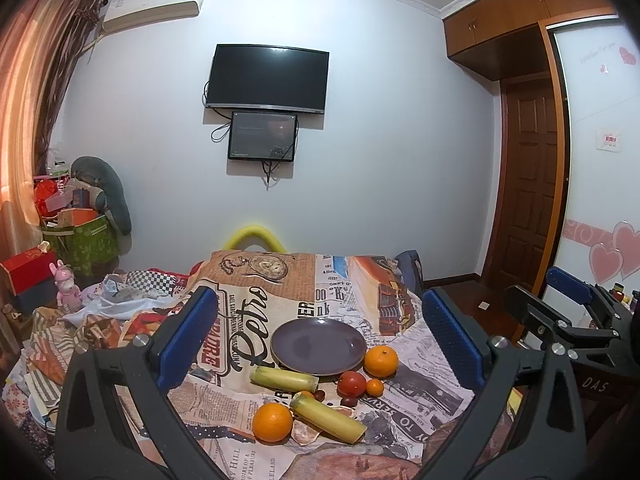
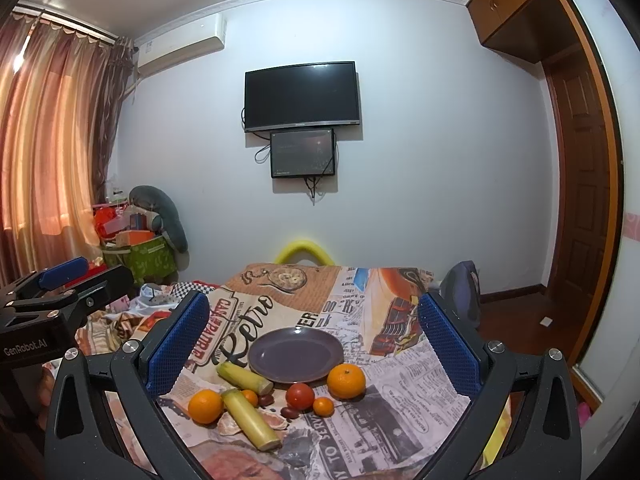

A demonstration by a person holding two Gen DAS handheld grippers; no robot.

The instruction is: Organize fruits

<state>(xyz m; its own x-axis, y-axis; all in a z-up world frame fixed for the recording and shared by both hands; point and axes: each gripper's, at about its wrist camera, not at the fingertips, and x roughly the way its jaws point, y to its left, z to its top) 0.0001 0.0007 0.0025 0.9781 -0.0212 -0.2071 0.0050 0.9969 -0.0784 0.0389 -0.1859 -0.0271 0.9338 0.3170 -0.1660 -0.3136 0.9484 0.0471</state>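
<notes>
An empty purple plate (image 1: pixel 318 345) (image 2: pixel 295 355) sits on a table under a newspaper-print cloth (image 1: pixel 416 392). In front of it lie two pale yellow corn pieces (image 1: pixel 326 417) (image 1: pixel 284 378), a large orange (image 1: pixel 272 422), a tangerine (image 1: pixel 381 361) (image 2: pixel 346 380), a red tomato (image 1: pixel 351 384) (image 2: pixel 300 396), a small orange (image 1: pixel 375 387), dark small fruits and peeled citrus segments (image 1: pixel 305 433). My left gripper (image 1: pixel 320 332) is open and empty, held above the near fruits. My right gripper (image 2: pixel 314 340) is open and empty too; it also shows at the right edge of the left wrist view (image 1: pixel 560 300).
Beyond the table lie rumpled cloths and clutter on the left (image 1: pixel 120 300), a green box (image 1: pixel 82 244), a yellow foam chair back (image 1: pixel 254 236), a wall TV (image 1: pixel 267 79) and a wooden door (image 1: pixel 528 184) on the right.
</notes>
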